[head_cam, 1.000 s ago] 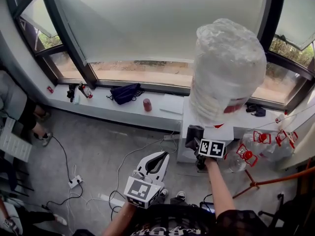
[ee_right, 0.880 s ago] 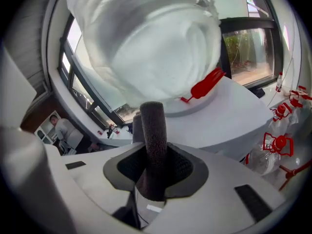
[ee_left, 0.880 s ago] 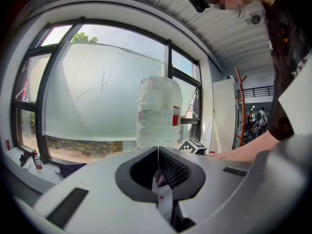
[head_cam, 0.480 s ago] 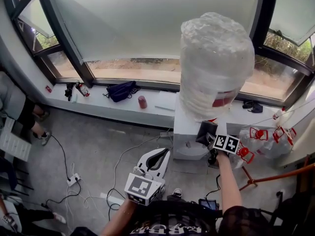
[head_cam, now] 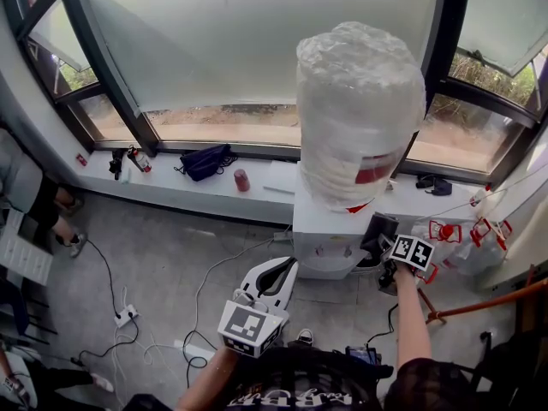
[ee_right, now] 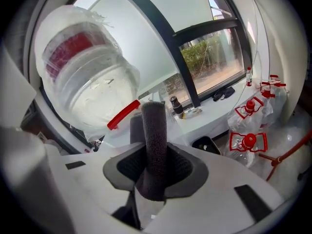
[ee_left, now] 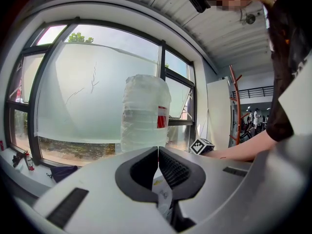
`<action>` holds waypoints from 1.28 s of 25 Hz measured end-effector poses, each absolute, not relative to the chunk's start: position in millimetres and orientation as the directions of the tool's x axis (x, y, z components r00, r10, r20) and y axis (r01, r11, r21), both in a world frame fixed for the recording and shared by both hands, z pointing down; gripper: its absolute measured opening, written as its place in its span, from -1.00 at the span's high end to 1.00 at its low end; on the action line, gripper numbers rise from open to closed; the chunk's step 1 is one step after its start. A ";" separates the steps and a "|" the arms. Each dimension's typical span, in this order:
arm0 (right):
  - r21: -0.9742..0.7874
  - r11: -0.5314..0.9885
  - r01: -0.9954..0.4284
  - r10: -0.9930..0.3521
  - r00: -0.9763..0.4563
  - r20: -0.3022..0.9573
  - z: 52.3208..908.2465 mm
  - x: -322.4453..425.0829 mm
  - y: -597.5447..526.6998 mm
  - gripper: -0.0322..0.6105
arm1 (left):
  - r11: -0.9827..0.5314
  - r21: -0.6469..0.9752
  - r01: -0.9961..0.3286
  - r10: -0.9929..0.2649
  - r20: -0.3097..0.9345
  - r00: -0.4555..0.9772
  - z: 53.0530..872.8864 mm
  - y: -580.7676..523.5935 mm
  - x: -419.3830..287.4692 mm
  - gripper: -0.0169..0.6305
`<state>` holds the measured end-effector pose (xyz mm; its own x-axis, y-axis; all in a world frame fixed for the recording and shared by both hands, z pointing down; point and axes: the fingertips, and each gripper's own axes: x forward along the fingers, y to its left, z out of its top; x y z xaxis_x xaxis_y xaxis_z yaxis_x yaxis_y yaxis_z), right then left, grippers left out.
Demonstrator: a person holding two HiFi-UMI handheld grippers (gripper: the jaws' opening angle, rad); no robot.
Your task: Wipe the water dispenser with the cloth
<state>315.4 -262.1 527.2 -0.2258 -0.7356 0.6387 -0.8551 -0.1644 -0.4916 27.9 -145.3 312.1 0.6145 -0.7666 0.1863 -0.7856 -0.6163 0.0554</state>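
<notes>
The white water dispenser (head_cam: 328,228) stands by the window with a large plastic-wrapped bottle (head_cam: 360,110) on top. My right gripper (head_cam: 383,240) is at the dispenser's right front corner, shut on a dark grey cloth (head_cam: 379,228). In the right gripper view the cloth (ee_right: 153,135) sticks up as a thick roll between the jaws of the right gripper (ee_right: 153,156), with the bottle (ee_right: 87,79) close at the left. My left gripper (head_cam: 274,277) hangs over the floor in front of the dispenser, shut and holding nothing. The left gripper view has the left gripper (ee_left: 158,153) facing the bottle (ee_left: 145,112).
A dark bag (head_cam: 206,161) and a red can (head_cam: 242,180) lie on the window sill. Several empty bottles with red caps (head_cam: 452,242) sit right of the dispenser beside an orange stand (head_cam: 481,303). Cables and a power strip (head_cam: 127,316) cross the floor. A person (head_cam: 24,185) sits at the left.
My right gripper with the cloth has slid from the dispenser's front face to its right front corner. The left gripper has stayed put.
</notes>
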 end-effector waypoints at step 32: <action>-0.275 0.339 -0.900 -0.623 -0.434 0.651 542.6 136.1 -183.7 0.54 | -0.626 0.076 -0.776 -0.749 0.216 0.626 335.9 -91.1 -30.3 0.89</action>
<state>136.1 -183.7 542.6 -0.4337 -0.6227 0.6513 -0.8997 0.3388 -0.2753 -30.3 -91.1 335.9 0.6258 -0.7494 0.2163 -0.7760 -0.6260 0.0763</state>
